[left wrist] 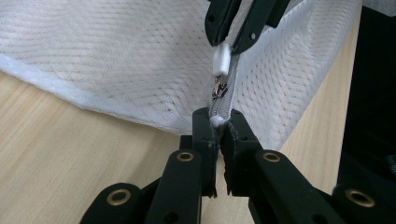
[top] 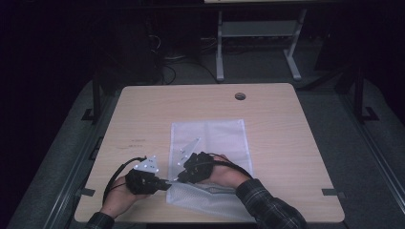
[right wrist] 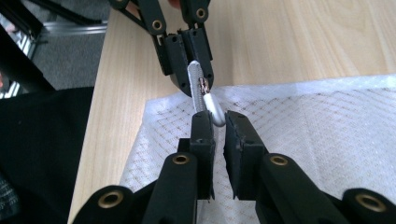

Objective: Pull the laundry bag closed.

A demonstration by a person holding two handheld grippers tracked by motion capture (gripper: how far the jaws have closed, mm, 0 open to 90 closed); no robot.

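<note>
- Farthest left in the high view we see the left gripper (top: 165, 183), held in the person's left hand (top: 117, 198) near the front edge of the table (top: 143, 114).
- Its jaws are closed tight. In the left gripper view they pinch the end of the zipper (left wrist: 223, 100), right where the white tape leaves the corner of the mesh bag (left wrist: 116, 60).
- Just to the right lies the bag itself: a white mesh laundry bag (top: 210, 138) flat on the wood, its near corner lifted between the two tools.
- The zipper's long axis runs straight from one pair of jaws to the other. In the right gripper view it rises from our own jaws up to the left gripper (right wrist: 189, 60) across from us.
- The white zipper pull (right wrist: 215, 109) sits on that line, well nearer the right gripper (top: 184, 175) than the left one's anchor point.
- The right jaws are nearly closed around the pull's tip. From the left gripper view we see them meet on the white tab (left wrist: 221, 58), so we judge it held.
- Right of that comes the right hand (top: 224, 174) and its plaid sleeve (top: 270, 205).
- We judge the coming move to be a pull along the zipper line, away from the left gripper, which holds the end taut.
</note>
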